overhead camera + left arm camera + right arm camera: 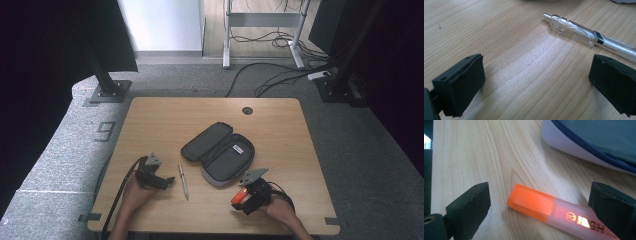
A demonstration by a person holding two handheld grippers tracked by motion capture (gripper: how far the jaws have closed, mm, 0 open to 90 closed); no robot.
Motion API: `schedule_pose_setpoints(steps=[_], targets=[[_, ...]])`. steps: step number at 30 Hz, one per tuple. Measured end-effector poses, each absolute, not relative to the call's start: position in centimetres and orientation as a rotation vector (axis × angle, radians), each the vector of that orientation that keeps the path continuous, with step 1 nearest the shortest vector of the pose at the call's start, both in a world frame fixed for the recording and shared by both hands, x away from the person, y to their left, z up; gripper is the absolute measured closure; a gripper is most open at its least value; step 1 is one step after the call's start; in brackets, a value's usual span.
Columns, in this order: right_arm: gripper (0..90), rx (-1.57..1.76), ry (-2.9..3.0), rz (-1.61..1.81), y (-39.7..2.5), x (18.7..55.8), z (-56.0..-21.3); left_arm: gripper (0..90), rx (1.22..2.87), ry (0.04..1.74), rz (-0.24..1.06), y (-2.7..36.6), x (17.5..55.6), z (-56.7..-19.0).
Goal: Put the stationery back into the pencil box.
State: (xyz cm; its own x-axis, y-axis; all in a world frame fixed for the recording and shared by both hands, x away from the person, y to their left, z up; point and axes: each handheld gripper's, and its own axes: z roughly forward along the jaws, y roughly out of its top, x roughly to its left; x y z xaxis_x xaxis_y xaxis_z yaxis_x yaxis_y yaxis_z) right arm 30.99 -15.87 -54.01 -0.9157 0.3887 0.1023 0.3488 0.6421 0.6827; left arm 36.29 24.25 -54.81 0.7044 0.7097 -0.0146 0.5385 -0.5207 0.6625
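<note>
An open grey pencil case lies in the middle of the wooden table. Left of it lies a clear white pen. My left gripper rests on the table just left of the pen and is open; in the left gripper view the pen lies beyond the right jaw of the left gripper, untouched. My right gripper sits near the front edge, open around an orange highlighter. In the right gripper view the highlighter lies flat between the wide-apart jaws of the right gripper, beside the pencil case.
A round cable hole sits at the table's far edge. Black stand bases and cables lie on the carpet beyond the table. A tape mark "9" is on the floor to the left.
</note>
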Motion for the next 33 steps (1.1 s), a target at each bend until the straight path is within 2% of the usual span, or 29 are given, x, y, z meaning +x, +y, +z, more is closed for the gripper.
schedule_pose_setpoints(steps=[4, 8, 12, 22, 29, 33], targets=[[6.2, 0.662, 2.789, 1.115, -17.0, 31.1, -54.1, 0.2, 2.256, 0.947, 0.340, 24.3, 36.3, -54.8], [13.4, 0.667, 2.782, 1.070, -17.8, 30.9, -54.2, 0.2, 2.256, 0.947, 0.340, 24.3, 36.3, -54.8], [16.0, 0.662, 2.784, 1.053, -18.2, 30.7, -54.1, 0.2, 2.256, 0.947, 0.340, 24.3, 36.3, -54.8], [48.7, 0.587, 2.820, 0.976, -18.4, 30.2, -53.3, 0.2, 2.256, 0.947, 0.340, 24.3, 36.3, -54.8], [61.6, 0.562, 2.862, 0.947, -18.6, 30.1, -53.0, 0.2, 2.255, 0.947, 0.340, 24.3, 36.3, -54.8], [64.6, 0.572, 2.876, 0.928, -18.7, 30.2, -52.9, 0.2, 2.256, 0.947, 0.340, 24.3, 36.3, -54.8]])
